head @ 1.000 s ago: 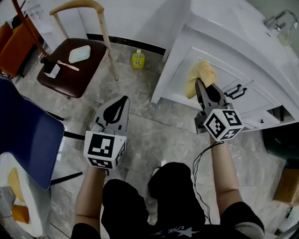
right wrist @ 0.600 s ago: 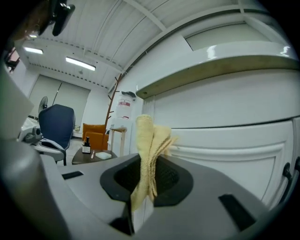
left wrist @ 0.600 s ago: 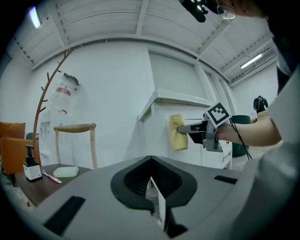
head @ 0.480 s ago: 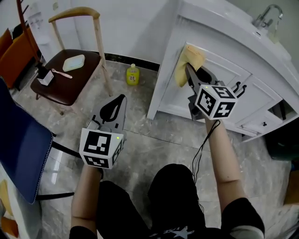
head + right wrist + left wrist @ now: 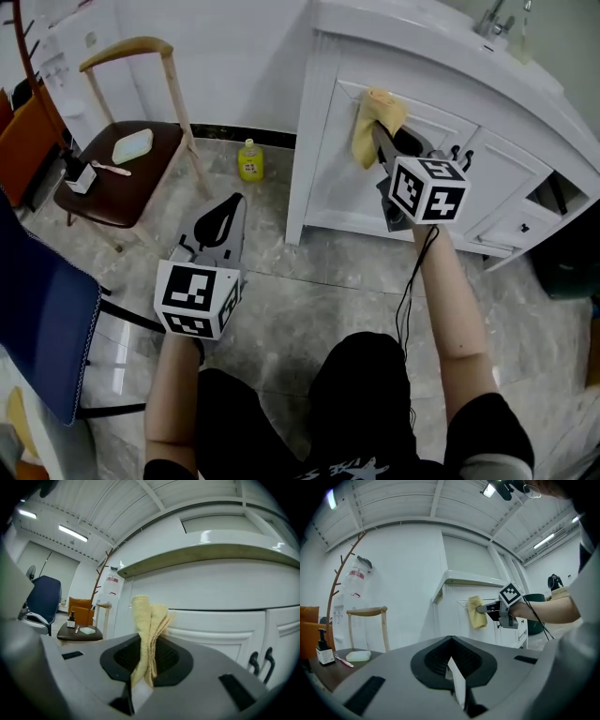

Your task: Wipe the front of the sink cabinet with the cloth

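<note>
The right gripper (image 5: pixel 382 142), in the head view, holds the yellow cloth (image 5: pixel 378 114) against the sink cabinet (image 5: pixel 323 187) front near its top left corner. The left gripper (image 5: pixel 223 214) hangs apart over the floor. The left gripper view shows its jaws together, empty. The right gripper view shows the jaws clamped on the cloth.

Your right arm (image 5: pixel 448 295) reaches forward toward the sink cabinet (image 5: pixel 319 178), the forearm nearly straight. Your right gripper (image 5: pixel 377 141) points at the cabinet's upper front, its marker cube facing up. Its jaws are clamped on the yellow cloth (image 5: pixel 377 114), which lies against the cabinet face. Your left arm (image 5: pixel 173 394) is drawn in, well apart from the cabinet. Your left gripper (image 5: pixel 230 208) sits lower, off the cabinet's left corner, its jaws together with nothing between them.
</note>
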Tool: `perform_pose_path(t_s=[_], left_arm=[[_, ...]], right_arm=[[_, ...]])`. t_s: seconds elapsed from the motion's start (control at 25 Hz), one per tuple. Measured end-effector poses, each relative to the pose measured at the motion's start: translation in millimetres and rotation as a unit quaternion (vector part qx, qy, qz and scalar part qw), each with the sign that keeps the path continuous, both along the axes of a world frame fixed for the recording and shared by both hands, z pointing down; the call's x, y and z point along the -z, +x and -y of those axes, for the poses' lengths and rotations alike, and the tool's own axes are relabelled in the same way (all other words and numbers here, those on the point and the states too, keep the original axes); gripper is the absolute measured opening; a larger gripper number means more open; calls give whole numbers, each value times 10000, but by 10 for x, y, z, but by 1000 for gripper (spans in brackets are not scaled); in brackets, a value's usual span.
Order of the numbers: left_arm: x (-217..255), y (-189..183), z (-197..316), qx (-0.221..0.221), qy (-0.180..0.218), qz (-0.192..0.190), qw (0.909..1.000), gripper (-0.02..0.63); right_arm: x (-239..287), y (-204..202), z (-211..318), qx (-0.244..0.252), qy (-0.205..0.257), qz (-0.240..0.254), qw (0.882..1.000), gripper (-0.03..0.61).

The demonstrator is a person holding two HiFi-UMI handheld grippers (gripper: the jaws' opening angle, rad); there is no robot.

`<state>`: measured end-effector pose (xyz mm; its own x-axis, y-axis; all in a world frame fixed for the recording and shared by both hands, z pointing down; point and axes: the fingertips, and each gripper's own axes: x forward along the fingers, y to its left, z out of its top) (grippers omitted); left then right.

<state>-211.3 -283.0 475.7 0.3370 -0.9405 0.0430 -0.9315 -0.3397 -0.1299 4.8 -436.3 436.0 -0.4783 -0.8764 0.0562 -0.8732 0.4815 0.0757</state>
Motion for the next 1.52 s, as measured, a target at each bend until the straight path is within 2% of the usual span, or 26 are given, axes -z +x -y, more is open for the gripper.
perform_pose_path(t_s=[0.24, 0.52, 0.8, 0.96, 1.12, 1.32, 1.52], left_arm=[[124, 349, 86, -336, 78, -51, 9994, 15], [195, 784, 155, -712, 129, -194, 9972, 15], [183, 990, 4, -1024, 146, -34, 9946, 15], [148, 860, -34, -919, 96, -27, 9957, 15], [119, 752, -48, -811, 51, 6, 9967, 15], [66, 569, -123, -679, -15, -62, 9977, 15], [0, 323, -171, -431, -181, -90, 9989, 15]], right_arm=[[-33, 744, -4, -687, -102, -158, 9975, 61], [-18, 1568, -57, -1549, -241, -265, 9873, 61], [3, 1891, -166, -1925, -405, 53, 9805, 63], [-5, 1779, -211, -1802, -397, 39, 9828, 63], [-36, 1455, -291, -1452, -318, -105, 9888, 63], [-183, 709, -319, -624, -273, -165, 9975, 63], [-318, -102, -241, 155, -238, -223, 9993, 63]])
